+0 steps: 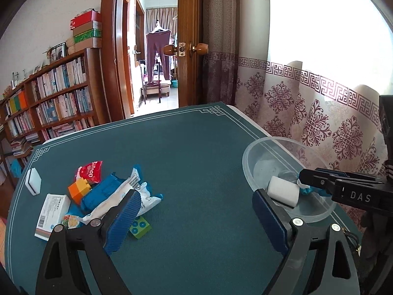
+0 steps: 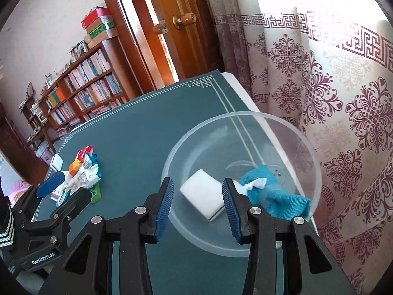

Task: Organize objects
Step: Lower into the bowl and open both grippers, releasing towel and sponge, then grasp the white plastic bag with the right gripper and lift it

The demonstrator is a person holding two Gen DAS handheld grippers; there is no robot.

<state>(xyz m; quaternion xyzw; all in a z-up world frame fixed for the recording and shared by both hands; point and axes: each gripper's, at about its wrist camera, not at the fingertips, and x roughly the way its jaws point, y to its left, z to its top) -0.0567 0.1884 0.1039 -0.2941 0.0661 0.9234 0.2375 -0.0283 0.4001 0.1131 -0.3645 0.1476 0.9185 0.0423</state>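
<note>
1. White rectangular sponge block lies inside the clear round plastic bowl, beside a crumpled blue cloth.
2. Right gripper hovers over it, jaws wide, empty.
3. Left gripper gapes wide near the heaped packets and toy bricks.

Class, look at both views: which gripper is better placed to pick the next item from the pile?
Probably the left gripper: it is open right beside the pile, while the right gripper is over the bowl.
</note>
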